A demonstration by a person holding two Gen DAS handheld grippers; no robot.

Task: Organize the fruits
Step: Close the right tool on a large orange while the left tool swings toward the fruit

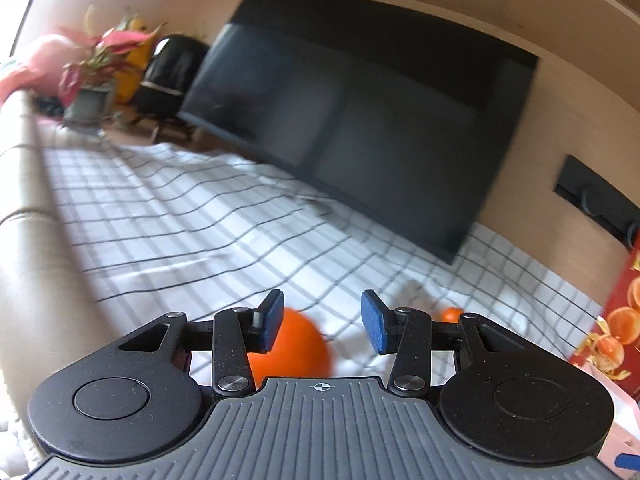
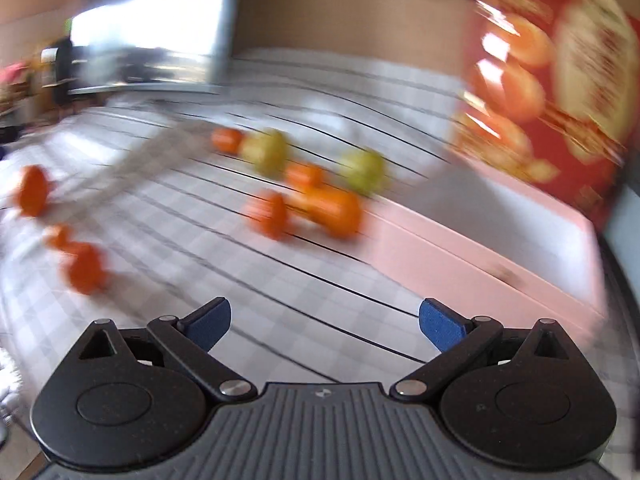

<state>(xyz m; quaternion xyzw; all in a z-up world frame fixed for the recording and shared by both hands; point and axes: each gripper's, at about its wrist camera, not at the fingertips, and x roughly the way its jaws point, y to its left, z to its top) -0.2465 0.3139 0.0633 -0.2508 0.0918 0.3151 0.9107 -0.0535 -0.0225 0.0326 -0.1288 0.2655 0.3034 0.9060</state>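
1. Left gripper (image 1: 322, 320): jaws part-way apart, blue pads facing each other, nothing pressed between them. It hangs over a white cloth (image 1: 180, 216) with a black grid, spread on the desk.
2. Below the left jaws a large orange (image 1: 298, 344) lies on the cloth, partly hidden behind the left pad; whether the pad touches it cannot be told from this angle. A smaller orange (image 1: 451, 314) shows just behind the right linkage.
3. Left wrist view, background: a big dark screen (image 1: 360, 120) leans against the beige wall; a potted plant (image 1: 94, 80) with pink leaves stands at the far left end; a red box (image 1: 616, 320) printed with oranges sits at the right edge.
4. Right gripper (image 2: 325, 326): jaws wide, nothing between them, above bare cloth.
5. Right wrist view is heavily smeared. Fruit lies scattered on the cloth ahead: a cluster of oranges (image 2: 336, 210) near the middle, two yellow-green fruits (image 2: 266, 152) (image 2: 364, 172) just behind them, two more oranges (image 2: 32, 190) (image 2: 84, 266) well apart to the left.
6. A shallow pink tray (image 2: 480, 248) lies just right of the cluster, with the red box standing at its far end; the tray looks empty of fruit, though blur makes this uncertain
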